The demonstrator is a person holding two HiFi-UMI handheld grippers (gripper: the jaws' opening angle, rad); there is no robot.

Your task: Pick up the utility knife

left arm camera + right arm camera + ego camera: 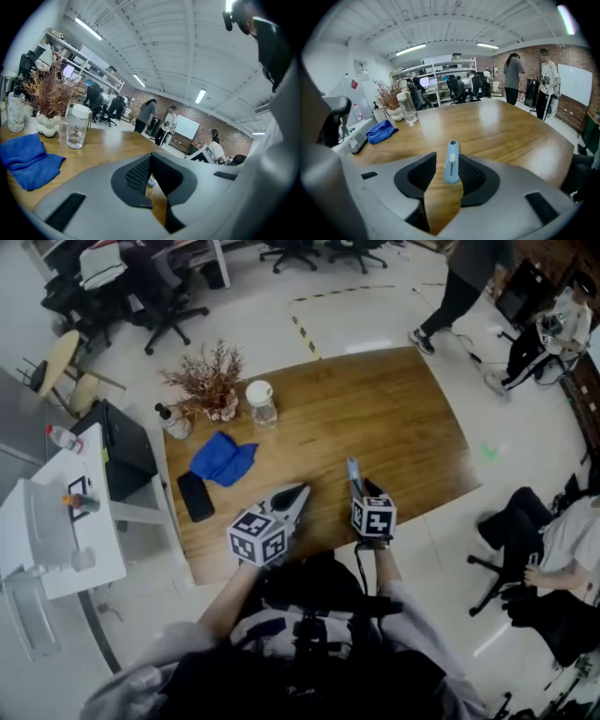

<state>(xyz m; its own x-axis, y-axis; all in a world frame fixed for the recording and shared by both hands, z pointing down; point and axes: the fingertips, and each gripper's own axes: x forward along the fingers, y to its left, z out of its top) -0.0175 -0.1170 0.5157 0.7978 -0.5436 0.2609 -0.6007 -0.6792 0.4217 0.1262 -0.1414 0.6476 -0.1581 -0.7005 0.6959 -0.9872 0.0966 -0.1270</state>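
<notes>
The light blue utility knife [353, 473] [451, 161] lies flat on the wooden table [394, 418], its length pointing away from me. My right gripper [362, 487] [443, 163] tilts down over the knife's near end. Its jaws stand open on either side of the knife. The knife sits close to the right pad [472, 174], and bare wood shows between it and the left pad. My left gripper [301, 490] [150, 157] hovers over the table's near edge, left of the knife, its jaw tips together with nothing between them.
A blue cloth [223, 460] and a black phone [195, 496] lie at the table's left. Behind them stand a lidded jar [261, 404], a vase of dried twigs [211, 381] and a small bottle [175, 420]. A person sits at the right [553, 540].
</notes>
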